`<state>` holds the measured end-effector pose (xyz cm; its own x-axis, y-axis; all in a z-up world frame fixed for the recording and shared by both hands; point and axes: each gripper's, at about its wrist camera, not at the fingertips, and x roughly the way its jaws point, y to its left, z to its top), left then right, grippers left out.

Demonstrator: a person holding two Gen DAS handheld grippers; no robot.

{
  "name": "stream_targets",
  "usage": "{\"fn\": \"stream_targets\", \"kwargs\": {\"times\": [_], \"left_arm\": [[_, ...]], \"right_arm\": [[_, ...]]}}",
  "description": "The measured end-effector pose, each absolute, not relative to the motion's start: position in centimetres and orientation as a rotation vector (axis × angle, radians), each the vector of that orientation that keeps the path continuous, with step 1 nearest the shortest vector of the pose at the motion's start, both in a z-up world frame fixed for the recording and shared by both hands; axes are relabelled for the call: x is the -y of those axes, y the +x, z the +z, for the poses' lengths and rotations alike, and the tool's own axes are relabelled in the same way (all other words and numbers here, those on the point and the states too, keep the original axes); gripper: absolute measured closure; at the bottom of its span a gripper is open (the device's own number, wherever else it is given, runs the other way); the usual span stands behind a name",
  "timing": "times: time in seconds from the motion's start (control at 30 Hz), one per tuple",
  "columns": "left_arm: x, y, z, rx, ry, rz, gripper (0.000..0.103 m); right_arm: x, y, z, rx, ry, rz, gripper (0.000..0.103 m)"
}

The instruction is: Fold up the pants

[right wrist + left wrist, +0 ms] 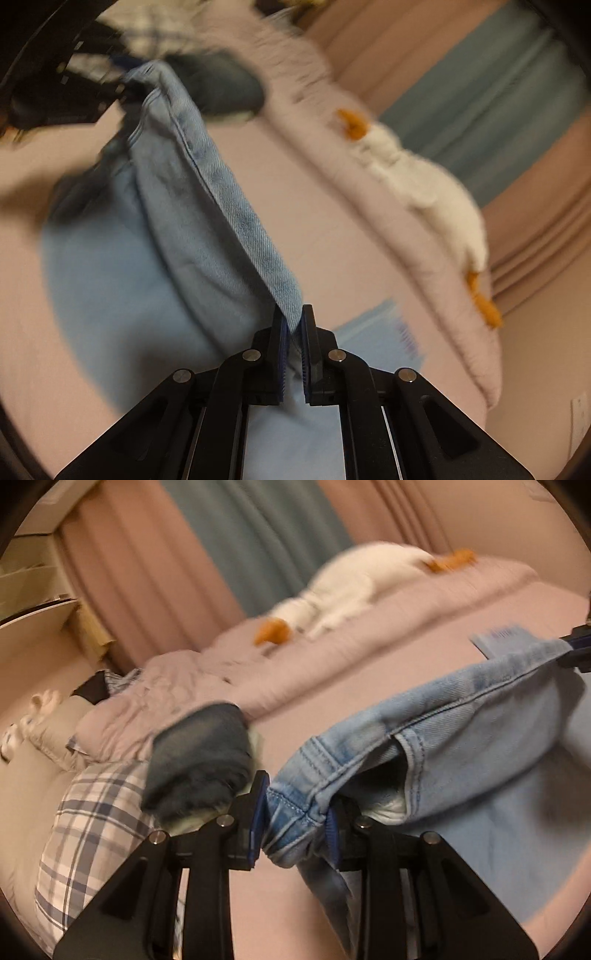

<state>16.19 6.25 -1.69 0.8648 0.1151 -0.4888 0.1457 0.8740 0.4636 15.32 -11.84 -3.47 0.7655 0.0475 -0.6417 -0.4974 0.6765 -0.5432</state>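
Light blue denim pants (461, 738) hang stretched between my two grippers above a pink bed sheet (369, 686). My left gripper (295, 812) is shut on a thick bunched seam of the waistband. At the far right of the left wrist view, the right gripper (576, 646) holds the other end. In the right wrist view, my right gripper (293, 328) is shut on a thin edge of the pants (221, 206); the cloth runs up to the left gripper (74, 92) at the top left, and the rest sags to the sheet.
A folded dark garment (199, 753) lies on a plaid pillow (92, 830) at the left. A rumpled pink duvet (166, 686) with a white plush goose (347, 587) runs along the far side. A pale blue packet (380, 332) lies on the sheet. Curtains (258, 535) hang behind.
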Motion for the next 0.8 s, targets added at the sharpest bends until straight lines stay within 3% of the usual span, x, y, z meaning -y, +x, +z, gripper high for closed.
{"fn": "stream_targets", "kwargs": {"times": [0.2, 0.57, 0.8], "left_arm": [[-7.9, 15.8, -4.6, -0.539, 0.538, -0.022, 0.073], [-8.4, 6.9, -13.8, -0.554, 0.853, -0.157, 0.069], [-9.2, 6.1, -12.7, -0.53, 0.796, -0.175, 0.069]], "right_arm": [[10.2, 16.5, -2.4, -0.556, -0.774, 0.315, 0.097], [7.1, 4.3, -15.5, -0.657, -1.128, 0.555, 0.097], [7.7, 4.2, -14.1, -0.689, -1.058, 0.545, 0.097]]}}
